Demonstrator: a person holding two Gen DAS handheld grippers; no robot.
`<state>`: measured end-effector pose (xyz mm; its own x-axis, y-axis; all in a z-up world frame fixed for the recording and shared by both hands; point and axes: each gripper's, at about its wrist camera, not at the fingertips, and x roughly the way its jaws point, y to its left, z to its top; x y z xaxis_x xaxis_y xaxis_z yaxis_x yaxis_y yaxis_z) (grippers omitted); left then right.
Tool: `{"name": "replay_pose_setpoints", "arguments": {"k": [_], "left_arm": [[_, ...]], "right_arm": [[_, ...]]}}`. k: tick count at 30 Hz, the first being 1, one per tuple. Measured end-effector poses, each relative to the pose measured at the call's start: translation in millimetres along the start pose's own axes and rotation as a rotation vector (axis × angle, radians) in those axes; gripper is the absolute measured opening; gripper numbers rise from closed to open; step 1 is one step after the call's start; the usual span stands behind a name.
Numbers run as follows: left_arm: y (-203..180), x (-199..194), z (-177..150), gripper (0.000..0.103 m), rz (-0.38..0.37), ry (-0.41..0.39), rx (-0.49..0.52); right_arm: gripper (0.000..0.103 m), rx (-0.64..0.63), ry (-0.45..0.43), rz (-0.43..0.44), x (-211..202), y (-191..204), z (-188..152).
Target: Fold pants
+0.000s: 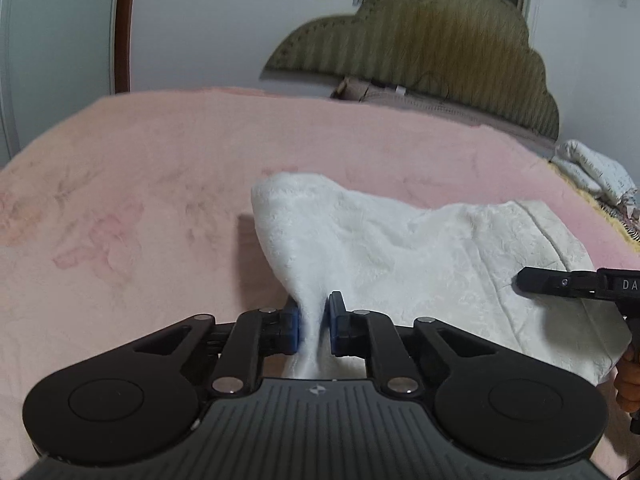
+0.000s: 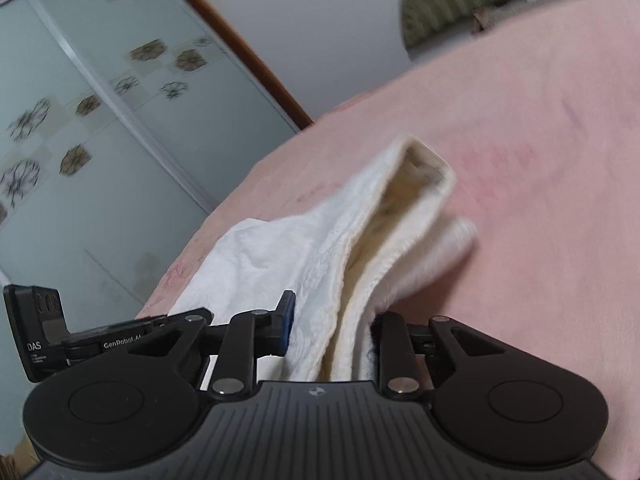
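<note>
A: What does the left wrist view give that the right one lacks?

B: The whole spread of the white pants [image 1: 420,264] on the pink blanket [image 1: 140,200], the olive scalloped headboard [image 1: 440,40] behind, and a crumpled pale bundle [image 1: 592,168] at the bed's far right edge. The right gripper [image 1: 532,280] juts in from the right edge, over the fabric.

A: And the right wrist view?

B: A frosted sliding door [image 2: 100,120] with flower prints, and the left gripper's body [image 2: 40,336] at the lower left.

A: How do the pants look?

B: Plush and textured, with a creamy inner face. One edge rises in a fold [image 2: 420,168] off the blanket; the rest lies flat.

A: The grips?

B: The left gripper [image 1: 314,332] has its blue pads pinched onto a gathered ridge of cloth. The right gripper [image 2: 332,332] is clamped on a thicker bunch of layers.
</note>
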<state>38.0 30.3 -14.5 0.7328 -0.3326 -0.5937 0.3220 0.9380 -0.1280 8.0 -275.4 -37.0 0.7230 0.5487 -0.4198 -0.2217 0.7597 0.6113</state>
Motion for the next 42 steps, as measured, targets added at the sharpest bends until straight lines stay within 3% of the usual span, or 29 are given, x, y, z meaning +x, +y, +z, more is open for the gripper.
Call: {"name": "replay_pose_setpoints", "arguments": {"k": [7, 13, 15, 16, 18, 21, 24, 26, 29, 31, 34, 37, 40, 41, 42], "left_arm": [[11.4, -10.2, 31.9, 0.014, 0.066, -0.102, 0.051], [41.8, 18.8, 80.3, 0.014, 0.146, -0.118, 0.061], [51.6, 31.2, 90.9, 0.013, 0.193, -0.131, 0.069], [54.7, 37.0, 95.0, 0.005, 0.233, -0.151, 0.091], [58.8, 46.3, 101.4, 0.002, 0.292, -0.173, 0.133], [76.0, 65.9, 110.3, 0.003, 0.251, -0.079, 0.048], [88.1, 74.5, 108.9, 0.003, 0.257, -0.043, 0.007], [95.9, 76.9, 105.6, 0.014, 0.243, 0.001, -0.023], [97.0, 70.6, 95.4, 0.016, 0.234, 0.026, -0.026], [95.9, 65.8, 88.6, 0.023, 0.231, 0.046, -0.026], [92.1, 50.3, 73.0, 0.030, 0.211, 0.058, -0.037], [83.5, 35.9, 58.8, 0.037, 0.188, 0.055, -0.078], [68.9, 29.7, 47.5, 0.049, 0.177, 0.056, -0.080], [61.7, 31.2, 44.5, 0.051, 0.198, 0.057, -0.039], [52.5, 33.1, 41.2, 0.053, 0.232, 0.050, 0.016]], "right_arm": [[0.023, -0.159, -0.020, 0.015, 15.9, 44.6, 34.2], [0.023, -0.204, -0.007, -0.010, 71.3, 69.3, 78.5], [0.023, -0.217, 0.004, -0.036, 92.0, 72.1, 88.6], [0.023, -0.233, 0.009, -0.055, 102.1, 73.7, 92.3], [0.023, -0.262, 0.028, -0.103, 122.2, 74.3, 96.0], [0.023, -0.251, 0.046, -0.152, 144.0, 64.9, 95.0], [0.028, -0.161, 0.059, -0.181, 149.6, 43.6, 95.6], [0.038, -0.108, 0.072, -0.206, 144.9, 27.7, 92.8], [0.053, -0.071, 0.080, -0.233, 134.4, 11.7, 85.4], [0.066, -0.076, 0.034, -0.333, 122.0, 11.7, 79.4], [0.070, -0.094, -0.085, -0.463, 94.2, 18.0, 68.9], [0.071, -0.152, -0.142, -0.367, 69.6, 43.0, 48.7], [0.085, -0.251, -0.071, -0.220, 70.0, 65.4, 23.0], [0.085, -0.281, -0.032, -0.233, 75.5, 68.0, 15.2], [0.085, -0.301, -0.005, -0.310, 81.2, 67.6, 9.7]]}}
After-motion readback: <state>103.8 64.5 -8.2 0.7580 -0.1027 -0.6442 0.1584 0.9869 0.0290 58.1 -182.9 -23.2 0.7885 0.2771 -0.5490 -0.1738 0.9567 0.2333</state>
